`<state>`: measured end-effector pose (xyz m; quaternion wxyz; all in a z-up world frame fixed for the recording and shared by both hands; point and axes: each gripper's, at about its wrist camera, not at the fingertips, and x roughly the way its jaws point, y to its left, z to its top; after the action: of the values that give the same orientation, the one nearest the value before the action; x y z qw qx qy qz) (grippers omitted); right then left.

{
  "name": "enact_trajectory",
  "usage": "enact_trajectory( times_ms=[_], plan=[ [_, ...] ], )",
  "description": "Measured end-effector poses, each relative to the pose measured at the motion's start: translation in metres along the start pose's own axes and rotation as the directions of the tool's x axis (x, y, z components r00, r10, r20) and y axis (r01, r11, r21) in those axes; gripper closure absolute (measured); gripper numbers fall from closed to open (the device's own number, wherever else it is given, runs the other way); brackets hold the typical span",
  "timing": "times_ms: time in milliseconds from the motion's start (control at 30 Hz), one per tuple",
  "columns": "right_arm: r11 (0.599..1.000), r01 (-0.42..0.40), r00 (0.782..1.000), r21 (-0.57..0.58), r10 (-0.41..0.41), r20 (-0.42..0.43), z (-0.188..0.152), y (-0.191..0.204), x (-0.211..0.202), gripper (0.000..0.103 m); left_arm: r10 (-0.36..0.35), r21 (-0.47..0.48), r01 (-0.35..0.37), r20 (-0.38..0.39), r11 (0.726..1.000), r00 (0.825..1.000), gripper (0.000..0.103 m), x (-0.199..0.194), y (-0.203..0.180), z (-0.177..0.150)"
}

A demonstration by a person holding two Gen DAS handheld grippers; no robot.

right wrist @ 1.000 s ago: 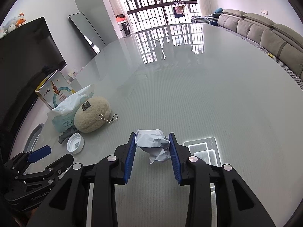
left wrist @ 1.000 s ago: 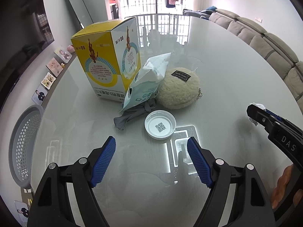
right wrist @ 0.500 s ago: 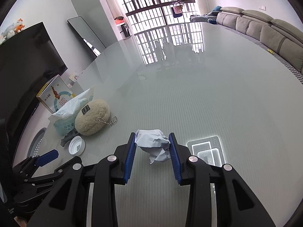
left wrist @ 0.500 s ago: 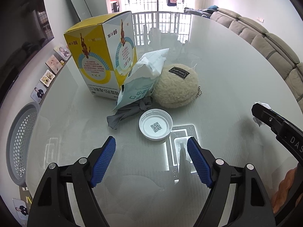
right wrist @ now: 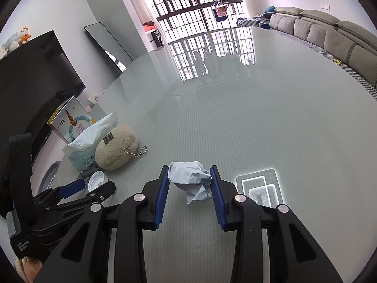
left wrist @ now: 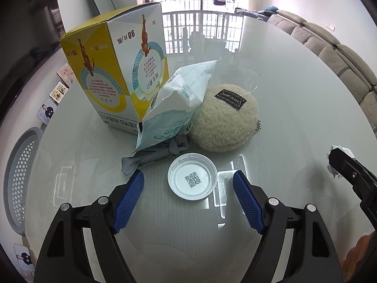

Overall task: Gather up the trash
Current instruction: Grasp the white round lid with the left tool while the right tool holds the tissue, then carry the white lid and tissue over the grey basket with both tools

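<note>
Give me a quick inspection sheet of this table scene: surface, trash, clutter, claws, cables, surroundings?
Surface: glossy pale round table, reflecting the window.
Job's things: crumpled paper wad in the right claw; white plastic lid, torn wipes packet and grey rag lying on the table.
Clutter: yellow carton; fluffy cream pouch with a bead chain.
Claws: right claw shut on the wad; left claw open, its jaws either side of the lid.
Cables: nothing seen.
Surroundings: grey perforated basket below the table edge; sofa; barred window.
</note>
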<state>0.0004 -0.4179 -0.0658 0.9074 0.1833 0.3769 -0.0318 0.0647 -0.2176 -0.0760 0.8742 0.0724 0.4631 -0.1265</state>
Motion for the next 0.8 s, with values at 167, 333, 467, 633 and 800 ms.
enact_trajectory(
  times_ms=[167, 333, 467, 633, 800],
  plan=[
    [1.0, -0.002, 1.0, 0.002, 0.002, 0.0, 0.0, 0.0, -0.001, 0.069, -0.018, 0.002, 0.018, 0.008, 1.0, 1.0, 0.04, -0.002, 0.001, -0.002],
    [1.0, -0.005, 1.0, 0.002, 0.005, 0.003, -0.001, -0.002, -0.002, 0.069, -0.027, 0.013, 0.027, 0.017, 1.0, 0.999, 0.064, -0.005, -0.003, -0.002],
    [1.0, -0.01, 1.0, 0.005, 0.009, 0.005, -0.001, -0.003, -0.003, 0.069, -0.025, 0.01, 0.025, 0.013, 1.0, 1.0, 0.064, -0.007, -0.002, -0.004],
    [1.0, -0.013, 1.0, 0.001, 0.013, 0.008, -0.001, -0.005, -0.007, 0.069, -0.016, 0.021, 0.016, 0.01, 1.0, 1.0, 0.064, -0.011, -0.002, -0.008],
    [1.0, -0.015, 1.0, 0.005, 0.015, 0.007, -0.002, -0.006, -0.01, 0.069, -0.008, 0.037, 0.007, 0.024, 0.999, 1.0, 0.064, -0.021, 0.002, -0.015]
  ],
)
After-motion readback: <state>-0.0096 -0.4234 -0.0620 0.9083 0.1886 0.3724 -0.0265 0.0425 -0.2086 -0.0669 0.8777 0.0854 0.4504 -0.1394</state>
